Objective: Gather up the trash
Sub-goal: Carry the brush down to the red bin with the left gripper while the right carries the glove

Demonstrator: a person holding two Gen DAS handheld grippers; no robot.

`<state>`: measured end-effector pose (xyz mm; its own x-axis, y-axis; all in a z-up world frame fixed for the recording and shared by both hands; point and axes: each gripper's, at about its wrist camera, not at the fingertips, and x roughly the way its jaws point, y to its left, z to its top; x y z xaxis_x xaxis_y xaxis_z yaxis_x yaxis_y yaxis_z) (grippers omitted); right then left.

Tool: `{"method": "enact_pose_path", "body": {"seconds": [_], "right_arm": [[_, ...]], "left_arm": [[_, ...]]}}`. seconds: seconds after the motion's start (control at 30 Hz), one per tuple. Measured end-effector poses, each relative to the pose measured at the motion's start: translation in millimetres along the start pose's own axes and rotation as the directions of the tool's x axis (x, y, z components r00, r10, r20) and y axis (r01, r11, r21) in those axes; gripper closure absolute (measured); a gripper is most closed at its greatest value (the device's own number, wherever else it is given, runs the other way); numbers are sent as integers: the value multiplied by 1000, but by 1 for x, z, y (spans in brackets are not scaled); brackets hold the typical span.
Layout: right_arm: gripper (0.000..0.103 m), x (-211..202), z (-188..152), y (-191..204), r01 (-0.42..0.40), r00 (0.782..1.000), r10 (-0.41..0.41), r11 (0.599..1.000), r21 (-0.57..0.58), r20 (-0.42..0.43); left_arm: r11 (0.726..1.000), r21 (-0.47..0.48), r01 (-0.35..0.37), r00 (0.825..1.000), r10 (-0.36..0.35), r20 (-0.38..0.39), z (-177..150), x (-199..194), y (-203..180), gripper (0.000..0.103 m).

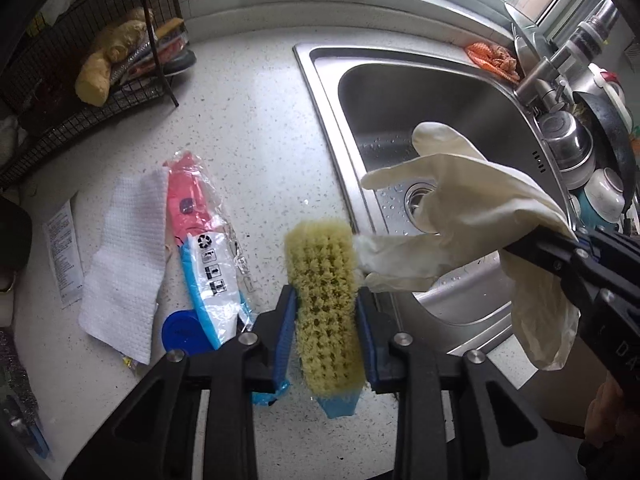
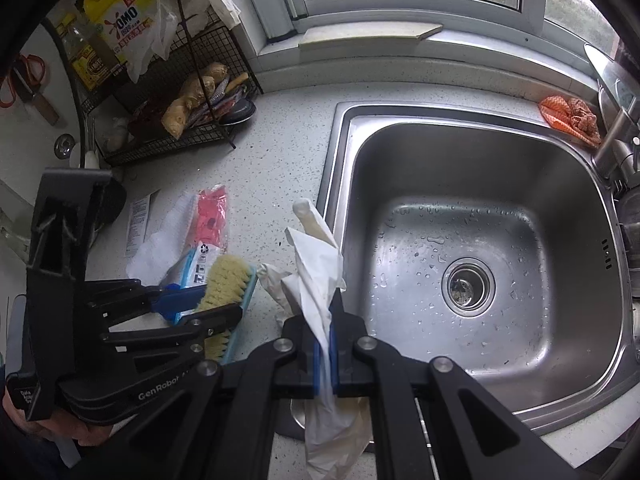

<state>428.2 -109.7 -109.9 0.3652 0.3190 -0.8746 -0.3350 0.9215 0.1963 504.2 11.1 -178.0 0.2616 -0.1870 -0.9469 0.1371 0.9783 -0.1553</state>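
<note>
My left gripper [image 1: 326,312] is shut on a scrub brush [image 1: 324,300] with yellow bristles and a blue back, held above the speckled counter; it also shows in the right wrist view [image 2: 226,284]. My right gripper [image 2: 326,320] is shut on a cream rubber glove [image 2: 316,264], which hangs over the sink's left rim [image 1: 460,204]. On the counter to the left lie a white paper towel [image 1: 126,256], a pink and blue plastic wrapper [image 1: 200,240], a blue lid [image 1: 182,332] and a printed leaflet [image 1: 64,248].
A steel sink [image 2: 400,152] with a wet basin fills the right. A black wire rack [image 2: 192,120] holding ginger stands at the back left. An orange cloth [image 2: 570,118] lies by the faucet [image 2: 616,140]. Dishes and pots [image 1: 588,160] stack beyond the sink.
</note>
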Motion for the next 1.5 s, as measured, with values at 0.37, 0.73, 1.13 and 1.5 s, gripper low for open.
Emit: {"method": "enact_pose_path", "body": {"seconds": [0.37,0.73,1.13,1.5], "right_arm": [[100,-75,-41,11,-10,991,12,1000,-14,134],[100,-144,-116,-9,-25,976,28,1000,-18,218],[100,-171,-224,-42,-55,983,49,998,29,175],[100,-148,-299,-82,-17,997,6,988,151,71]], "left_arm": [[998,59,-17,992,9,129,-52,-71,-20,76],[995,93,-31,981,12,193,-131,-117,-84,76],[987,154,-47,990,25,142,-234,-108,-166,76],[979,206,-14,1000,14,1,-288,-36,-210,76]]}}
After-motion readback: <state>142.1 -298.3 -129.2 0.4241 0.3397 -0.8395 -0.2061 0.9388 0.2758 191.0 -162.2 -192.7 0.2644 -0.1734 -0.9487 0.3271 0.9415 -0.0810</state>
